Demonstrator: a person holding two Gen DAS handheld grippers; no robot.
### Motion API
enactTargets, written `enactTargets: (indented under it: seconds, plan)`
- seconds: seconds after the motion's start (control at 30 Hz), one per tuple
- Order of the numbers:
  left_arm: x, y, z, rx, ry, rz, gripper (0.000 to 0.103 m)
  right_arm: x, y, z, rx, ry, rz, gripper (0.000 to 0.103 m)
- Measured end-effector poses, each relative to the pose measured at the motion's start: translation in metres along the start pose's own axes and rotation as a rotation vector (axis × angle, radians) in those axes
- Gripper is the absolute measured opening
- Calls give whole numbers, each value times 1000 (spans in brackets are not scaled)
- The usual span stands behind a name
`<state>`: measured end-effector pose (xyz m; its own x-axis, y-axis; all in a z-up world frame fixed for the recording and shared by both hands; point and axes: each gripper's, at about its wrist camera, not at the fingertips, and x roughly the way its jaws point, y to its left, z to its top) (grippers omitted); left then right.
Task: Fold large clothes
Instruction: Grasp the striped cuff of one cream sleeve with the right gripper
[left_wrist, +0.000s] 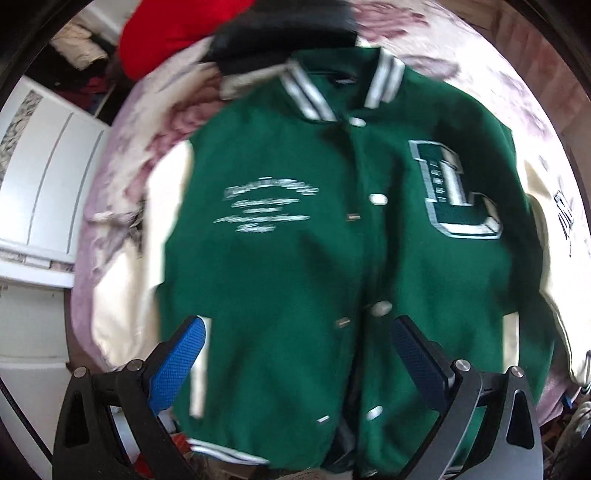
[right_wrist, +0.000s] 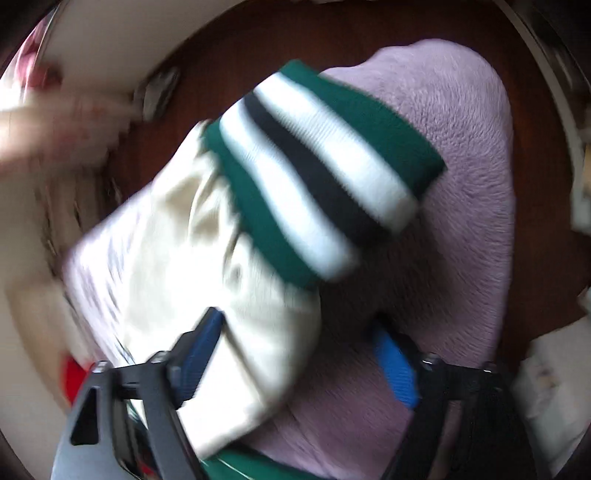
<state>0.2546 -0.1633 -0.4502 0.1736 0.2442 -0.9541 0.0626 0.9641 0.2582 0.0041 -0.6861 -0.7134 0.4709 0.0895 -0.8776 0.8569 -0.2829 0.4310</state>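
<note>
Lying flat: the green varsity jacket (left_wrist: 295, 240) is spread front-up on the bed (left_wrist: 122, 155), collar toward the far end, hem at the near edge.
Bed cover: a fuzzy lilac blanket with a darker flower pattern; the jacket takes up most of its middle.
Jacket front: snaps run down the centre, a large letter patch (left_wrist: 456, 192) sits on one chest side, and white script that is too blurred to read sits on the other.
Collar: ribbed collar (left_wrist: 314, 92) in green and white stripes, lying open.
Sleeves: cream sleeves lie out to both sides of the green body; the one toward the white cabinet (left_wrist: 44, 173) runs along the bed's side edge.
Right sleeve: the cream sleeve (right_wrist: 207, 258) stretches across the lilac blanket toward a bed corner, ending in a striped cuff (right_wrist: 321, 173) of green, white and black.
Left tongs (left_wrist: 295, 354): spread wide apart, gripping nothing, poised over the lower front of the jacket near the hem.
Right tongs (right_wrist: 299, 358): also parted, with the cream sleeve lying between the blue pads (right_wrist: 395, 365); I cannot tell whether either pad touches the cloth.
Far end of bed: a red garment (left_wrist: 173, 33) and a black one (left_wrist: 284, 40) lie beyond the collar.
Floor: dark reddish wood shows past the bed corner.
</note>
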Motion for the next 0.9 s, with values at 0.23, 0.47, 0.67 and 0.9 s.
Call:
enactTargets:
  seconds: [0.23, 0.47, 0.67, 0.9]
  plan:
    - [22, -83, 30, 112, -33, -78, 103, -7, -10, -8, -6, -182, 203, 77]
    - [33, -142, 65, 149, -65, -116, 103, 23, 13, 29, -95, -217, 175, 14]
    - [66, -188, 111, 146, -66, -134, 103, 29, 77, 44, -296, -256, 215, 13]
    - [102, -205, 138, 126, -63, -143, 103, 45, 174, 42, -513, -255, 204, 13]
